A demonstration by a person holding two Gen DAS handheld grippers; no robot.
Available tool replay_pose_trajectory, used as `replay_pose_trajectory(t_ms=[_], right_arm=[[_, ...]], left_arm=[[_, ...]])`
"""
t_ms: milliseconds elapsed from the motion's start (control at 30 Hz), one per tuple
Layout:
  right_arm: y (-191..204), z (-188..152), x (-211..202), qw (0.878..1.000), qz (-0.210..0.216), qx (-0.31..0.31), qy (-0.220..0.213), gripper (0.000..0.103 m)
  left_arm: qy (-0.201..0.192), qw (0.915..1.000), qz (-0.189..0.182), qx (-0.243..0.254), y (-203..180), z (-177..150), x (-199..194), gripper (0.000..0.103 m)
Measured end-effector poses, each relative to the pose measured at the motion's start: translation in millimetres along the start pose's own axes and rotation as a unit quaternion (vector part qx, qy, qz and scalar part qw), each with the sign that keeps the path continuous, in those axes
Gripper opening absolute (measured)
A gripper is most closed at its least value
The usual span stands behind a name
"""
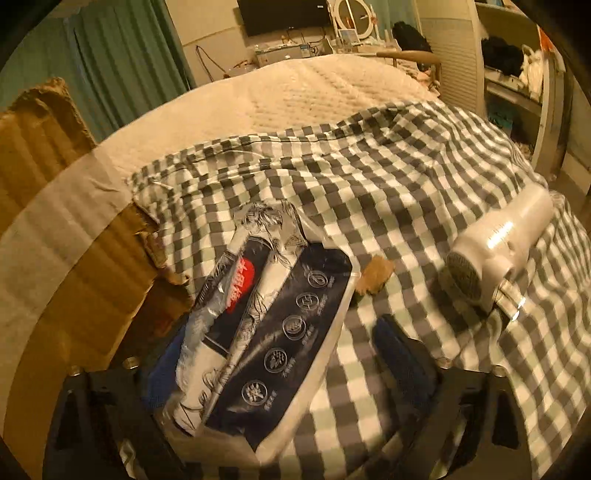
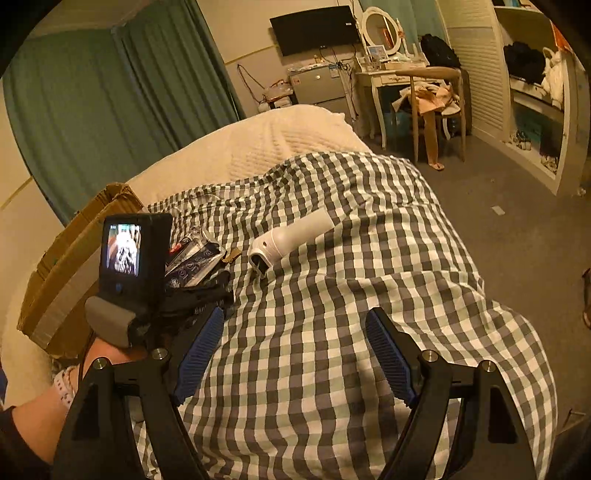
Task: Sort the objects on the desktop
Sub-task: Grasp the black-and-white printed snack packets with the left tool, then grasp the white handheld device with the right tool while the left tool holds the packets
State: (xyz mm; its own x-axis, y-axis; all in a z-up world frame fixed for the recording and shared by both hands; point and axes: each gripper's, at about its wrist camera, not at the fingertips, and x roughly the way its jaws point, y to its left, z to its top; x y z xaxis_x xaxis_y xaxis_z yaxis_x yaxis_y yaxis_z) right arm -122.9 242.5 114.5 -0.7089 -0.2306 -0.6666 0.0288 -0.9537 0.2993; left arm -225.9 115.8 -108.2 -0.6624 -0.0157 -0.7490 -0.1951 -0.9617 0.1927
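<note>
Checkered blanket (image 2: 332, 295) covers the bed; my left gripper (image 1: 280, 354) hangs beside the cardboard box (image 1: 55, 221), fingers spread around the tissue pack (image 1: 266, 332). My right gripper (image 2: 295, 354) gapes empty, short of the white device (image 2: 291, 240).

The left wrist camera is sitting low and very near over the checked blanket (image 1: 388, 192), looking forward along its fingers (image 1: 402, 354) at a plastic packet (image 1: 266, 332) filling the foreground. The right wrist camera is riding higher and further back, facing the same way down the bed (image 2: 280, 136). Both views are sharing the packet (image 2: 192, 258), the white hair dryer (image 1: 506, 251) (image 2: 291, 240), the cardboard box (image 1: 74, 229) (image 2: 70, 266) and the far wall's television (image 1: 280, 14) (image 2: 314, 29).
</note>
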Motion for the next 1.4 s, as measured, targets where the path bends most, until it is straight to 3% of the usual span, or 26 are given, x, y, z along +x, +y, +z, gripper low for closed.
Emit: replay_pose_trajectory(t_ms=[33, 67, 233, 367, 433, 567, 733, 967, 1100, 1233, 1400], right_arm=[[-1, -1, 1, 1.0, 0.001, 0.001, 0.001, 0.079], [-1, -2, 3, 1.0, 0.003, 0.003, 0.004, 0.079], [9, -4, 5, 1.0, 0.004, -0.001, 0.013, 0.079], [19, 2, -5, 1.0, 0.007, -0.001, 0.0, 0.079], [25, 10, -6, 1.0, 0.009, 0.0, -0.005, 0.079], [41, 24, 6, 1.0, -0.003, -0.007, -0.005, 0.079], [55, 41, 42, 1.0, -0.02, 0.003, -0.011, 0.079], [34, 61, 115, 0.992, -0.072, 0.101, 0.037, 0.079], [16, 57, 146, 0.984, -0.051, 0.158, 0.059, 0.079], [17, 57, 151, 0.99, -0.06, 0.111, 0.064, 0.057], [29, 50, 110, 0.997, -0.036, 0.038, 0.051, 0.056]], left_arm=[[0.002, 0.9999, -0.002, -0.011, 5, 0, -1, 0.059], [0.003, 0.9997, -0.004, -0.024, 11, 0, -4, 0.046], [0.005, 0.9982, -0.031, -0.052, 29, -14, -40, 0.026], [0.015, 0.9961, -0.064, -0.059, 23, -12, -75, 0.025], [0.006, 0.9927, -0.084, -0.087, 28, -9, -102, 0.025], [-0.008, 0.9854, -0.088, -0.145, 43, -22, -132, 0.025], [0.002, 0.9777, -0.069, -0.198, 54, -21, -96, 0.025], [0.031, 0.9659, -0.084, -0.243, 65, -34, -63, 0.025], [0.025, 0.9639, -0.088, -0.25, 68, -31, -59, 0.025], [0.021, 0.9643, -0.091, -0.248, 70, -31, -59, 0.025], [0.024, 0.9629, -0.099, -0.25, 70, -28, -59, 0.025]])
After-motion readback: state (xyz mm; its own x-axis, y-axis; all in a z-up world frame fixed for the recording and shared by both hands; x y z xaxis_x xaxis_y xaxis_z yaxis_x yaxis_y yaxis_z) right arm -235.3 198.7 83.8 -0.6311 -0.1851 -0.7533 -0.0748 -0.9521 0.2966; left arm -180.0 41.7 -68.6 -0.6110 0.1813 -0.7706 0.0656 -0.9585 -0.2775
